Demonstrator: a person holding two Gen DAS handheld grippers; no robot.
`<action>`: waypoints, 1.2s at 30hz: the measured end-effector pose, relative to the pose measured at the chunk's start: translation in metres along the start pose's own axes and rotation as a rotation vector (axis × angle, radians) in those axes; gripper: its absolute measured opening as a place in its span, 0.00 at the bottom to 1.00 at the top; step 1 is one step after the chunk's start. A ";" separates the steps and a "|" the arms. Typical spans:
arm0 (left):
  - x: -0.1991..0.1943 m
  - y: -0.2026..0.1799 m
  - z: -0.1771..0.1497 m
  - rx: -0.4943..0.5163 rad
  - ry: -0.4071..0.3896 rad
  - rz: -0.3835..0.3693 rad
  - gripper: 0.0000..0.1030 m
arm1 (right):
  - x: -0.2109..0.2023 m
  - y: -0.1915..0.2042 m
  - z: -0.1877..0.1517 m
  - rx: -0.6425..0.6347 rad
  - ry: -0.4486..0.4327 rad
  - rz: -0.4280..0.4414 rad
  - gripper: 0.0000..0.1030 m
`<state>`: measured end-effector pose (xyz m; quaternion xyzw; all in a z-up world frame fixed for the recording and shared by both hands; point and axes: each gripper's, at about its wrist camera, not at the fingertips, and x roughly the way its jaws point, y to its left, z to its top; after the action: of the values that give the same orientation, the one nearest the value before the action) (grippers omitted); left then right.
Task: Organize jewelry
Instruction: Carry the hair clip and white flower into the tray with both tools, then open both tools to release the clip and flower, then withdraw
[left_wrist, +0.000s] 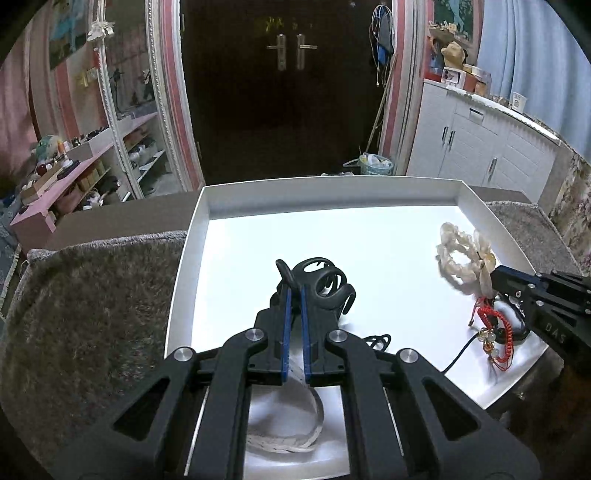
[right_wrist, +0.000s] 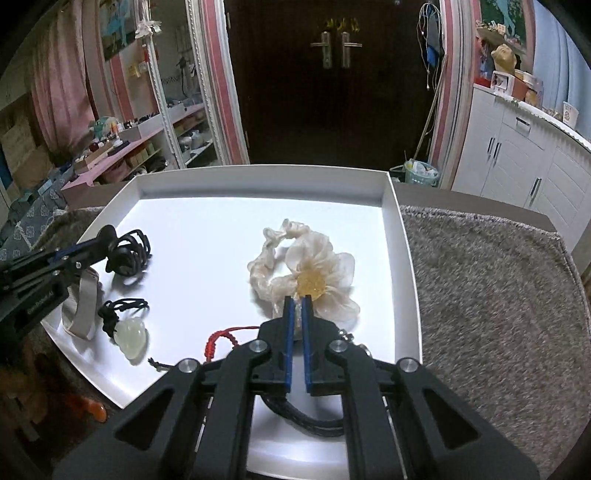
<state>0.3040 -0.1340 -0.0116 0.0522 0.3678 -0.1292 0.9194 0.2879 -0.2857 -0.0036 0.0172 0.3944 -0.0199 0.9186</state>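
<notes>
A white tray (left_wrist: 332, 192) lies on grey plush fabric. My left gripper (left_wrist: 294, 290) is shut on a black spiral hair tie (left_wrist: 327, 284) low over the tray's left part; the right wrist view shows the same left gripper (right_wrist: 107, 236) and black spiral hair tie (right_wrist: 129, 254). My right gripper (right_wrist: 299, 302) is shut on a cream flower scrunchie (right_wrist: 306, 266) with a yellow centre, which rests on the tray. From the left wrist view, the right gripper (left_wrist: 495, 280) meets the scrunchie (left_wrist: 458, 254) at its near edge.
Also in the tray are a red braided bracelet (left_wrist: 493, 325), a pale pendant on black cord (right_wrist: 131, 338), a beige band (right_wrist: 81, 310) and a black cord (right_wrist: 314, 421). Grey plush fabric (right_wrist: 480, 295) surrounds the tray. A white cabinet (right_wrist: 524, 158) stands at the right.
</notes>
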 end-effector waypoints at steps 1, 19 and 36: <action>0.000 0.000 0.000 0.001 -0.001 0.001 0.03 | 0.000 0.000 0.000 0.001 0.000 0.000 0.03; -0.004 -0.002 0.003 0.011 -0.012 -0.031 0.12 | -0.012 -0.005 0.006 0.016 -0.029 0.019 0.07; -0.118 0.061 -0.021 -0.030 -0.099 0.083 0.40 | -0.147 -0.068 -0.033 0.074 -0.194 -0.092 0.35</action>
<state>0.2245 -0.0482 0.0544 0.0470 0.3214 -0.0879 0.9417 0.1595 -0.3489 0.0786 0.0311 0.3029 -0.0783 0.9493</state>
